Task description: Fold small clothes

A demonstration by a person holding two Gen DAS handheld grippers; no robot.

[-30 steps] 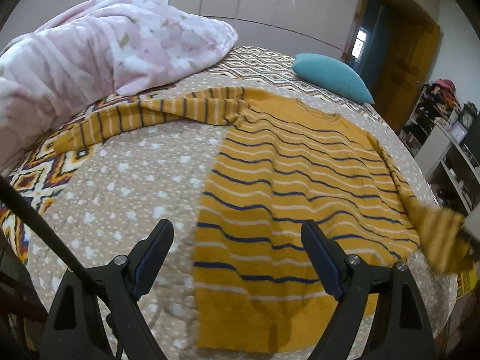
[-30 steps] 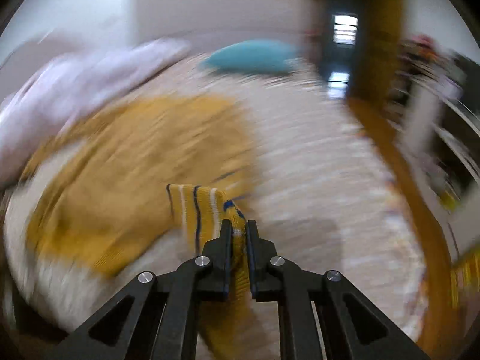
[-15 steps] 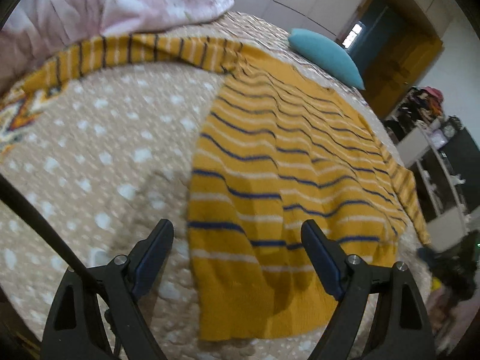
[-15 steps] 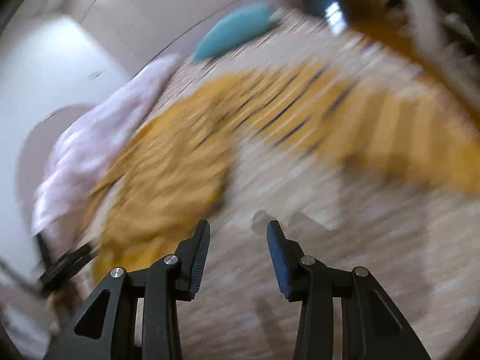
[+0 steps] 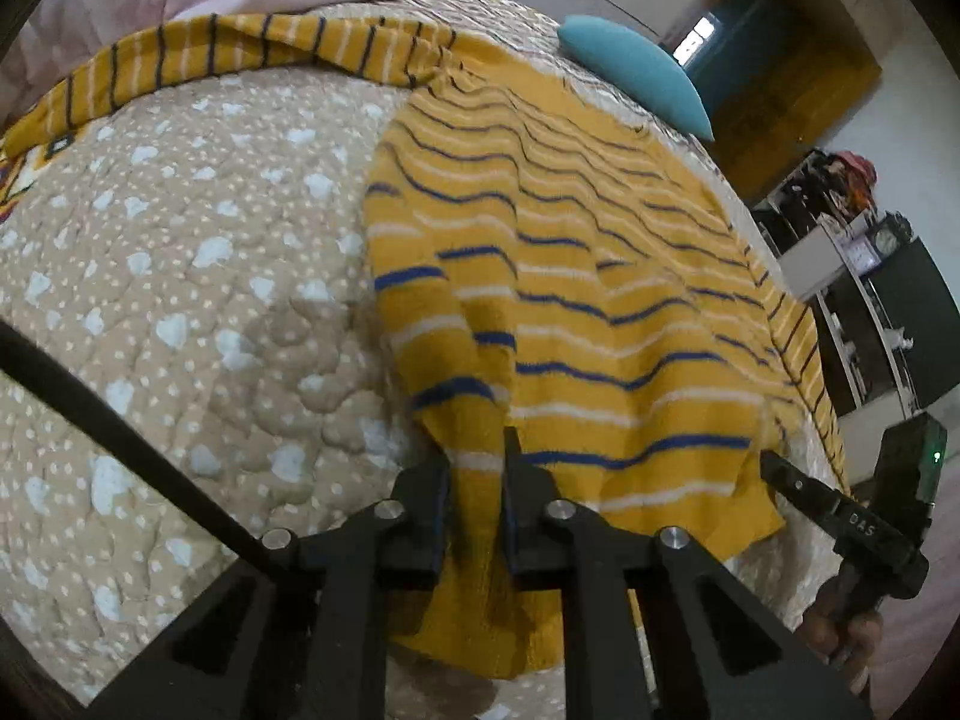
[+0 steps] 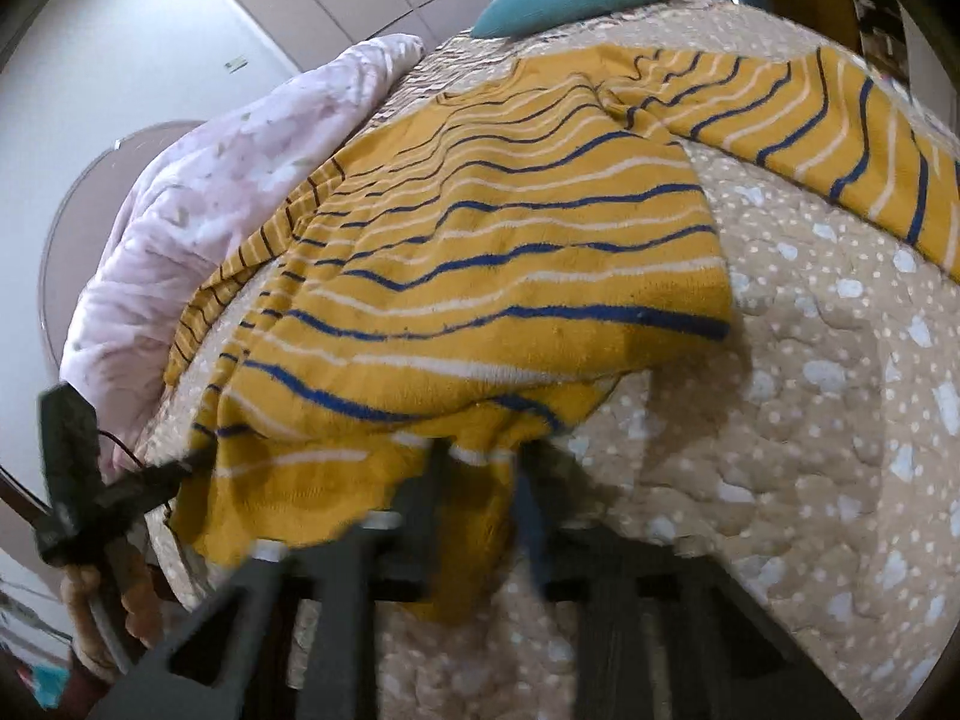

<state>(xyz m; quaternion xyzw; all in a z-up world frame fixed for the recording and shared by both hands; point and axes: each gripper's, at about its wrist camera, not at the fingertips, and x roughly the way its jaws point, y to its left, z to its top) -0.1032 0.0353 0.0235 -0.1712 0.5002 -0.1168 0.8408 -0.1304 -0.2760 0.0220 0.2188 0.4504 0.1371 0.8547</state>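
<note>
The yellow striped sweater (image 5: 600,300) lies spread flat on the bed cover (image 5: 180,240), sleeves out, not folded yet. The left gripper (image 5: 477,480) and right gripper (image 6: 480,480) have just closed, each pinching the near hem.

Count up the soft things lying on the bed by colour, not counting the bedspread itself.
Mustard striped sweater: 1
Teal pillow: 1
Pink floral comforter: 1
Total: 3
</note>
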